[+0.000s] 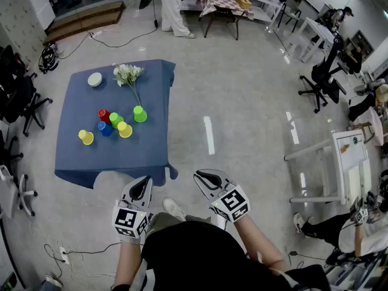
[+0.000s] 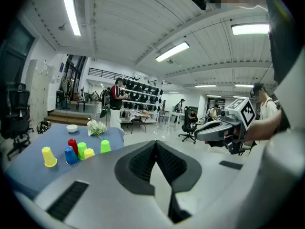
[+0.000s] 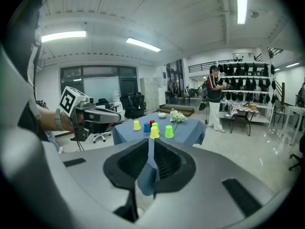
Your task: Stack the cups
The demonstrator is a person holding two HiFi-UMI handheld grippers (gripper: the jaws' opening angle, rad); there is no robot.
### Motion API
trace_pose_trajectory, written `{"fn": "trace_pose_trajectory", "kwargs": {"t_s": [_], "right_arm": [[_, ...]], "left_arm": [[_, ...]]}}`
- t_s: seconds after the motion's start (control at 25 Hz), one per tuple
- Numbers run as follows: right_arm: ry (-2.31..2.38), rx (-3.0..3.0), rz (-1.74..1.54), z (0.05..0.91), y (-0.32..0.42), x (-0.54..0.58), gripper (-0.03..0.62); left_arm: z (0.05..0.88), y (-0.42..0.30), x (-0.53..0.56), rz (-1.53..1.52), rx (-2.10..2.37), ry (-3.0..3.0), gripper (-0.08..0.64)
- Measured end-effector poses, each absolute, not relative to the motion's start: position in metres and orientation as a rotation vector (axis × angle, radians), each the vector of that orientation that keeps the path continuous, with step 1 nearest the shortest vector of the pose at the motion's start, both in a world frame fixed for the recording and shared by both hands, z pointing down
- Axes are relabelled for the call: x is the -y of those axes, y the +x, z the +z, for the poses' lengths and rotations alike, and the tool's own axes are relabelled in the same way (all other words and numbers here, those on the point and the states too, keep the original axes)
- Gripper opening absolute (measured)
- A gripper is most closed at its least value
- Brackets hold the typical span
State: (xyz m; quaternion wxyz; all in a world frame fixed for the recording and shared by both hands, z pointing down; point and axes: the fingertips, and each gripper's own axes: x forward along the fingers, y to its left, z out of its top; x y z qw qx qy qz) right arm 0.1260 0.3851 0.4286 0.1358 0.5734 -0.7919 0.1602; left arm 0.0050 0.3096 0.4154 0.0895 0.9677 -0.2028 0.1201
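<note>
Six cups stand on the blue-clothed table point(image 1: 79, 105), none stacked on another: two yellow, two green, one red and one blue. Four of them cluster tightly near the middle of the cloth: the red cup point(image 1: 103, 115), a green cup point(image 1: 116, 120), the blue cup point(image 1: 105, 128) and a yellow cup point(image 1: 125, 130). The second yellow cup point(image 1: 86, 137) sits apart at the cluster's left in the head view, and the second green cup point(image 1: 140, 114) stands just beside the cluster on its right. From the gripper views they look narrower at the top, so mouth down (the head view is too small to confirm it).

The cloth also carries one white bowl point(image 1: 94, 79) near the far left corner and one bunch of white flowers point(image 1: 128, 74) beside it, its stems reaching towards the cups.

There are two grippers, both over the floor close to the person's body, well apart from the table. The left gripper point(image 1: 143, 183) has its jaws clenched together with nothing between them. The right gripper point(image 1: 203, 177) is likewise pressed closed and empty. Both point roughly towards the table, tilted a little downward.

One person in white trousers point(image 1: 173, 8) stands across the room beyond the table.
</note>
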Motion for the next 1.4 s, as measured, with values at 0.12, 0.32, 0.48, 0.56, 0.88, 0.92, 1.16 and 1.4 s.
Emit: {"fn": "trace_pose_trajectory", "kwargs": {"t_s": [0.12,0.32,0.48,0.56,0.88,0.92,1.16,1.4], "right_arm": [[1.642,2.294,0.452,0.434,0.121,-0.362,0.048],[1.610,2.297,0.458,0.440,0.120,-0.324,0.048],[1.605,2.316,0.464,0.442,0.121,-0.298,0.049],[1.602,2.314,0.476,0.446,0.123,-0.286,0.049],[1.520,2.329,0.502,0.456,0.132,-0.220,0.049],[1.503,2.334,0.506,0.460,0.136,-0.211,0.049],[1.318,2.408,0.530,0.473,0.162,-0.149,0.049],[1.060,2.487,0.539,0.487,0.190,-0.078,0.049]], "left_arm": [[0.421,0.003,-0.285,0.348,0.606,2.862,0.008],[0.426,0.006,-0.253,0.321,0.588,2.850,0.008],[0.436,0.003,-0.234,0.337,0.585,2.835,0.008],[0.441,-0.001,-0.224,0.341,0.606,2.816,0.008],[0.458,-0.021,-0.179,0.379,0.735,2.725,0.008],[0.461,-0.021,-0.173,0.384,0.758,2.712,0.008],[0.471,-0.008,-0.134,0.435,0.939,2.590,0.008],[0.480,0.017,-0.078,0.442,1.187,2.413,0.008]]}}
